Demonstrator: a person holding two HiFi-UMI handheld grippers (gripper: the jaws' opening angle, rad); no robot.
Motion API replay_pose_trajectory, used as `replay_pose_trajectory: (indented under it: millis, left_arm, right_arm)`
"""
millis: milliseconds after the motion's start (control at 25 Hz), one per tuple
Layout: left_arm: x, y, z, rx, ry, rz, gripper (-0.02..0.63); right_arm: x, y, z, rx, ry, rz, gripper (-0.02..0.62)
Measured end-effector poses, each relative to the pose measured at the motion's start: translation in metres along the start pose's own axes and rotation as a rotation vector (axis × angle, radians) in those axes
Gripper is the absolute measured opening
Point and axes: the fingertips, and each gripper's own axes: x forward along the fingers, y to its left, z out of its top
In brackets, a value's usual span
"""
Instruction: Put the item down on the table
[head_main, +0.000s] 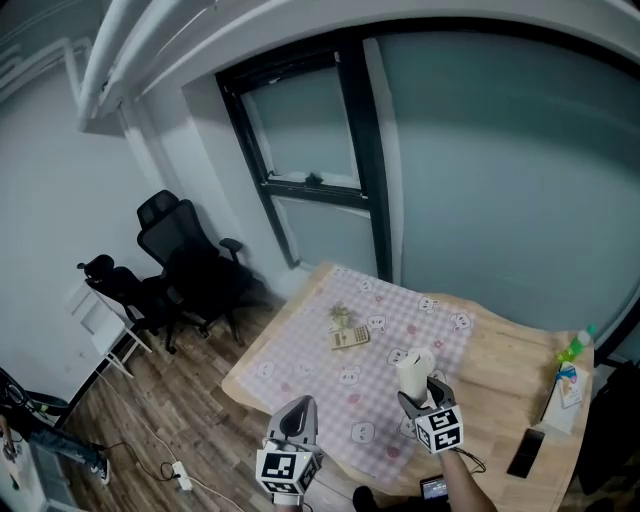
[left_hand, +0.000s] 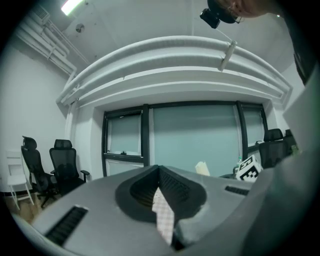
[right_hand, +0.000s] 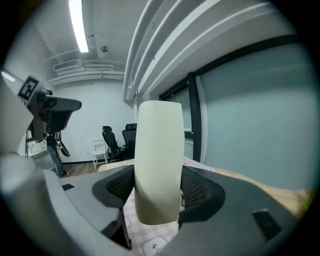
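Note:
My right gripper (head_main: 421, 388) is shut on a cream, rounded, tube-like item (head_main: 414, 371), held upright above the pink checked cloth (head_main: 330, 385) on the wooden table (head_main: 500, 395). In the right gripper view the item (right_hand: 159, 165) stands tall between both jaw pads and the cloth shows just beneath it. My left gripper (head_main: 298, 412) hovers near the table's front edge, jaws together with nothing in them. In the left gripper view only a thin sliver of cloth shows between the jaws, and the cream item (left_hand: 202, 168) appears off to the right.
A calculator-like object (head_main: 349, 337) and a small crumpled thing (head_main: 340, 316) lie mid-cloth. A green-capped bottle (head_main: 570, 378) and a black phone (head_main: 525, 452) sit at the table's right end. Black office chairs (head_main: 190, 260) stand left of the table, with a window wall behind.

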Motion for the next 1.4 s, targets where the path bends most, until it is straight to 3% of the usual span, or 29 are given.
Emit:
replay_pose_trajectory:
  millis: [200, 400, 640, 840, 1400]
  left_arm:
    - [-0.009, 0.004, -0.015, -0.020, 0.024, -0.056, 0.000]
    - [-0.020, 0.011, -0.040, -0.040, 0.086, -0.053, 0.000]
    - [-0.027, 0.018, -0.054, -0.045, 0.131, -0.041, 0.000]
    - [-0.027, 0.020, -0.056, -0.044, 0.141, -0.036, 0.000]
    - [-0.017, 0.011, -0.048, -0.026, 0.124, -0.056, 0.000]
  right_arm:
    - [0.052, -0.003, -0.089, -0.010, 0.252, 0.002, 0.296]
    - [0.077, 0.003, -0.179, 0.027, 0.521, 0.012, 0.296]
    - [0.076, 0.004, -0.233, 0.042, 0.847, -0.024, 0.293]
    - [0.090, -0.002, -0.220, -0.045, 0.832, -0.039, 0.293]
    - [0.080, 0.004, -0.223, -0.014, 0.845, -0.015, 0.296]
